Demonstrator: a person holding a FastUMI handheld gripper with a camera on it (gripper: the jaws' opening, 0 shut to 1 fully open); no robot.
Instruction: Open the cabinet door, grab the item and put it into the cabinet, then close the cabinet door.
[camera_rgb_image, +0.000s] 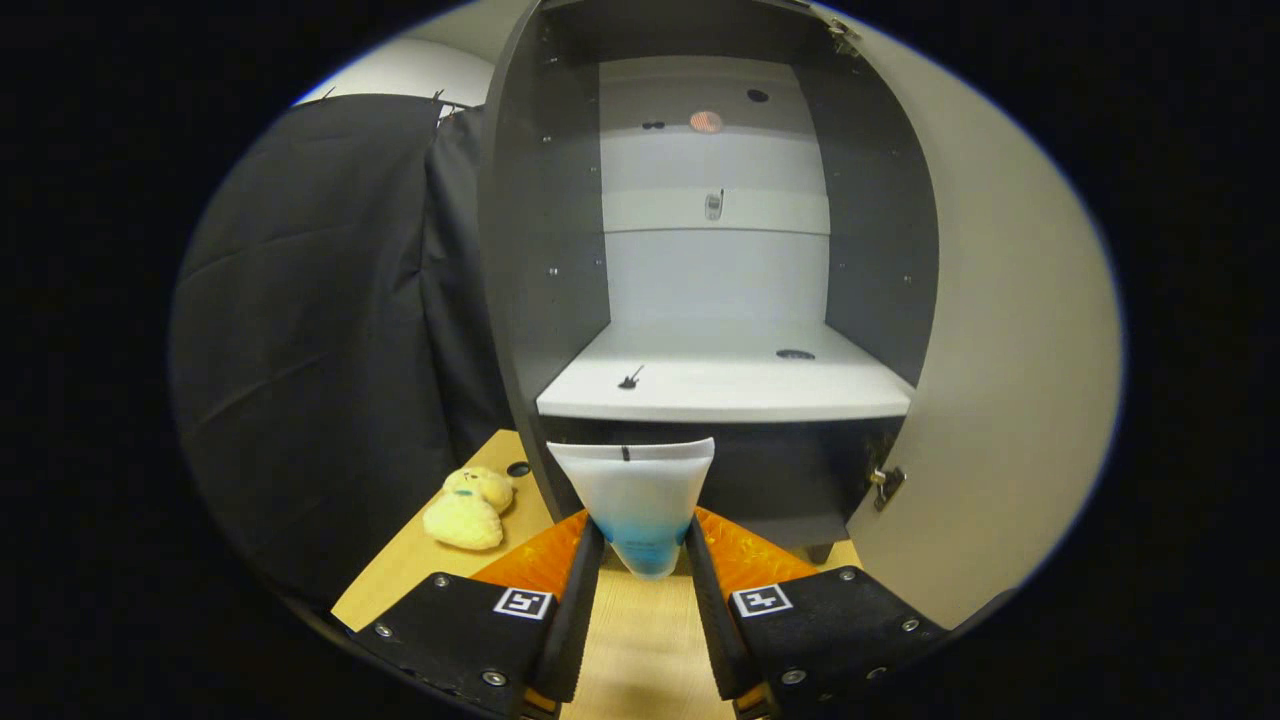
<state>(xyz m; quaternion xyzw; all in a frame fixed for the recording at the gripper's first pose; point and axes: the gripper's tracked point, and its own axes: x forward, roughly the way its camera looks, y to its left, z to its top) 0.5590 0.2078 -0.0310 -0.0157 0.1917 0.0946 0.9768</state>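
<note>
A white squeeze tube (640, 490) with a blue lower part stands upright between my fingers, its flat crimped end up. My gripper (643, 548) is shut on the tube, both fingers pressing its sides. Just beyond the tube stands the dark cabinet (540, 250), open, with a white shelf (725, 385) a little above the tube's top. The cabinet door (1000, 340) is swung wide to the right, its hinge (885, 485) showing low on its inner edge. The tube is held in front of the shelf's front edge, outside the cabinet.
A yellow plush toy (468, 510) lies on the wooden table (640, 640) left of the cabinet's base. Black cloth (320, 330) hangs behind it. A higher white shelf (715, 210) spans the back of the cabinet.
</note>
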